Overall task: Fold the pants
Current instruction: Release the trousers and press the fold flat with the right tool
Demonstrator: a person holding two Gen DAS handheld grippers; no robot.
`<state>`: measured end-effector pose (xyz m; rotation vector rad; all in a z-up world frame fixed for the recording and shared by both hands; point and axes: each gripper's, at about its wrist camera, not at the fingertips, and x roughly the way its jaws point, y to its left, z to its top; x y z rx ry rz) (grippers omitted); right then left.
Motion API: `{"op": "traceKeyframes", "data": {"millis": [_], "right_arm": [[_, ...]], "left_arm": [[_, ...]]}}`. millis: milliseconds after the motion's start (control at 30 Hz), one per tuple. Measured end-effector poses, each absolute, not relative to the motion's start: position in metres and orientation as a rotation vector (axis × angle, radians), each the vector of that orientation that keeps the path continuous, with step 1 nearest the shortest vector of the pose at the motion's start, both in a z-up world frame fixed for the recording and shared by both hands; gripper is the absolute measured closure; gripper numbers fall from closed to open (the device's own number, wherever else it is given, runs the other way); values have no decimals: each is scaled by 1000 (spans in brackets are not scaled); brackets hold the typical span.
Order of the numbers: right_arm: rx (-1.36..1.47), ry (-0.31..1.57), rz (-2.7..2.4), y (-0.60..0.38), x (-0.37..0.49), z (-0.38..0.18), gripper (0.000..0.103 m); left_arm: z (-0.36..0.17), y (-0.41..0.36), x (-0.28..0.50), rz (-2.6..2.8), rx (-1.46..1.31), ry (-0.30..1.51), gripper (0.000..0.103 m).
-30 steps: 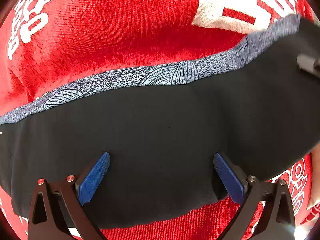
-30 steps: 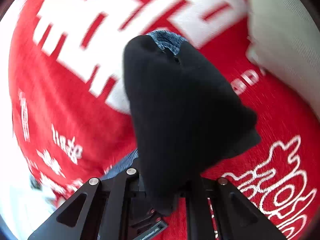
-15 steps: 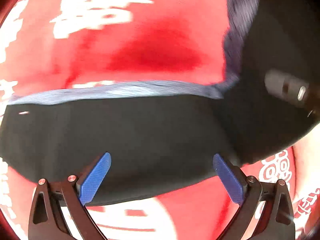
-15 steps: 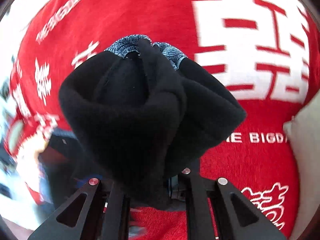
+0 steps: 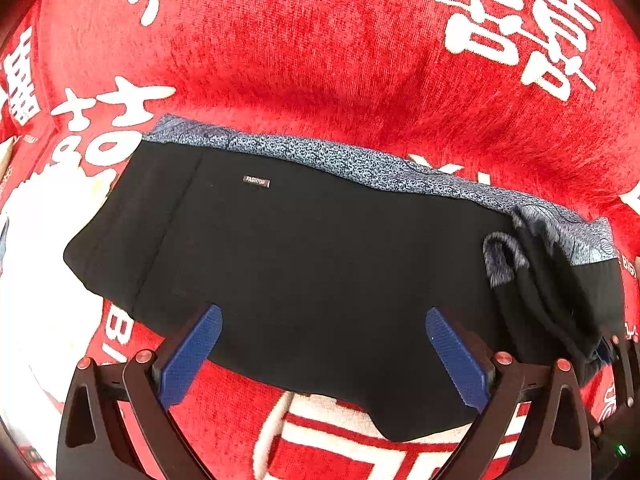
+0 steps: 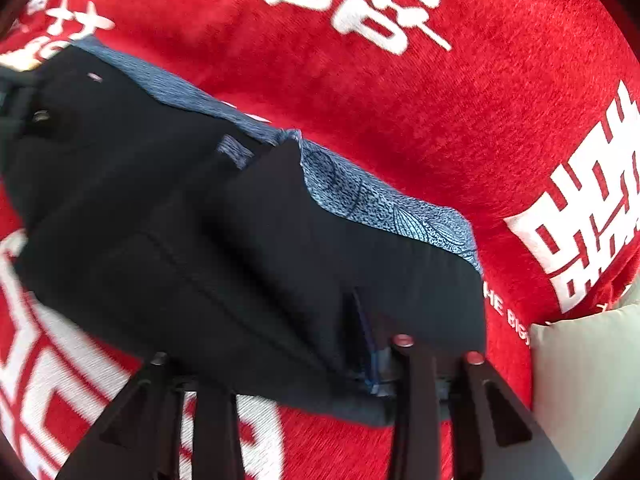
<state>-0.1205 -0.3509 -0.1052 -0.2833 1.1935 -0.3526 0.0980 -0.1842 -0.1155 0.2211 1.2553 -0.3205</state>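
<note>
A: Quick status. Where are the pants?

B: Pants [image 5: 320,264] lie flat on the red blanket [image 5: 320,60], folded into a long black band. Blue-grey patterned strip [image 5: 360,164] runs along the far edge. Small label [image 5: 256,181] w/ lettering sits near the left end, far side.

A: Left gripper?

B: Left gripper [image 5: 322,344] is spread wide, blue pads [image 5: 192,354] well apart, nothing pinched. Both pads sit over the near edge of the pants; can't tell if they touch the cloth.

A: Right one?

B: Right gripper [image 6: 296,364] is at the right end of the pants. From its own cam the black cloth drapes over and between the fingers, so the tips are hidden, but the fingers sit close together w/ fabric bunched in the gap: clamped on the pants. From the left cam that end looks rumpled, w/ folds and a bit of patterned lining showing.

A: Anything else around?

B: White characters printed all over the blanket. A pale cushion [image 6: 584,380] lies by the right edge of the blanket, near the right gripper, apart from the pants. Left end of the pants lies over a white patch of the print. Near edge of the pants crosses a big white character on the blanket.
</note>
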Motion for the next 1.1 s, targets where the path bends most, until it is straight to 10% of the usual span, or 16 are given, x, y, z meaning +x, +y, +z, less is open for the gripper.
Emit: {"op": "traceKeyframes", "data": {"millis": [600, 1100], "right_arm": [[443, 1187, -151, -421, -188, -39, 52], [-113, 1192, -1, -347, -123, -79, 59]], "left_arm": [[-105, -240, 81, -515, 229, 1328, 0], [-142, -254, 110, -506, 298, 1376, 0]]}}
